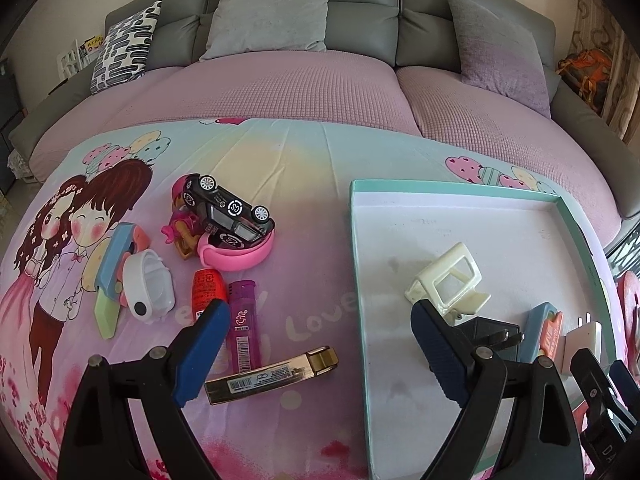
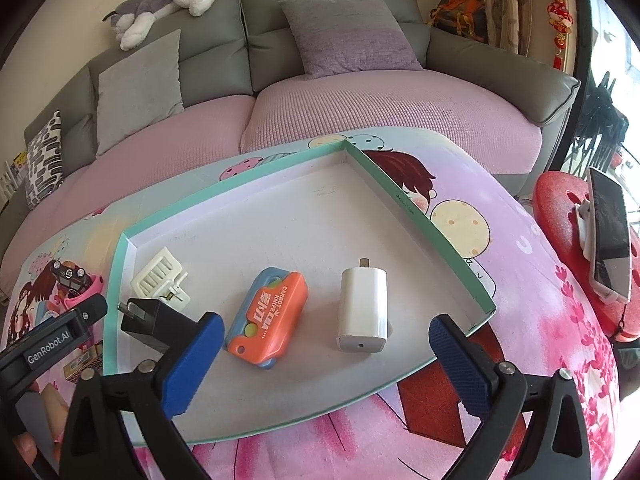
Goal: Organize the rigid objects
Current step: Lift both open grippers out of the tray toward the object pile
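I hold the left gripper (image 1: 316, 344) and right gripper (image 2: 326, 360) with jaws apart and empty, sorted items resting in the shallow teal-rimmed cardboard tray (image 2: 400, 184), loose ones like the gold rectangular lighter (image 1: 272, 376) awaiting pickup.

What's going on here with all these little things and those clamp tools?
A person holding a two-finger gripper in each hand is sorting small hard objects from a cartoon-print cloth into a shallow tray. The tray already holds a white charger, an orange carrot knife, a black plug and a cream clip. The right gripper has its jaws open and empty over the tray. The left gripper, also open, is above the gold bar-shaped item on the cloth, near two lighters and a toy car.
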Available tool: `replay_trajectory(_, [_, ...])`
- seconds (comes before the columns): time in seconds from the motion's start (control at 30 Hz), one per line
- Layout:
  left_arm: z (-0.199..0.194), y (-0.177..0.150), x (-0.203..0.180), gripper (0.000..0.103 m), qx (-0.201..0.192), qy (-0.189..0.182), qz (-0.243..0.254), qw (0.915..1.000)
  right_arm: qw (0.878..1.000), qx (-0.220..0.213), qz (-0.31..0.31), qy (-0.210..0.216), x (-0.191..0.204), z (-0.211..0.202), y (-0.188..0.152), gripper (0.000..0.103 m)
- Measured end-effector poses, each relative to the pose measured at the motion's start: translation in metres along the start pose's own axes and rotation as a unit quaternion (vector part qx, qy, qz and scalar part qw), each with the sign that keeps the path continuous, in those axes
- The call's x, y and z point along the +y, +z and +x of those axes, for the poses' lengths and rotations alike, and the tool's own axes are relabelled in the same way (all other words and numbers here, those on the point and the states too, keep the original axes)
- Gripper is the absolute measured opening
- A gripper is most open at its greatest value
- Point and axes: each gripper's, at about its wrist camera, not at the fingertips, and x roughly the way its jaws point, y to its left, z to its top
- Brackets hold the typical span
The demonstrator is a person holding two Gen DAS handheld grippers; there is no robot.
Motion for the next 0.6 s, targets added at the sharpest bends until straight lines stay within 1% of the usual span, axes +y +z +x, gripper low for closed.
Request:
replay_trajectory(0.13, [0.001,0.000,0.006,0.092,-0.006,0.008,-0.011,0.9999,1.000,0.004,0.010,0.002,-0.003,0.001,0.000,0.103])
replay_trajectory(0.37, [0.003,-0.001,0.007,0.093,0.000,0.008,-0.011,0.9999,1.000,0.004,0.001,0.008,0.002,0.000,-0.001,0.103])
replay_trajectory(0.47, [-0.002,0.001,0.011,0.093,-0.005,0.004,-0.017,0.9998,1.000,-0.013,0.000,0.015,0.006,-0.008,0.001,0.103])
replay_trajectory(0.6, [-0.014,0.004,0.024,0.093,-0.021,0.007,-0.033,0.9992,0.998,-0.039,0.003,0.038,0.016,-0.020,0.006,0.103])
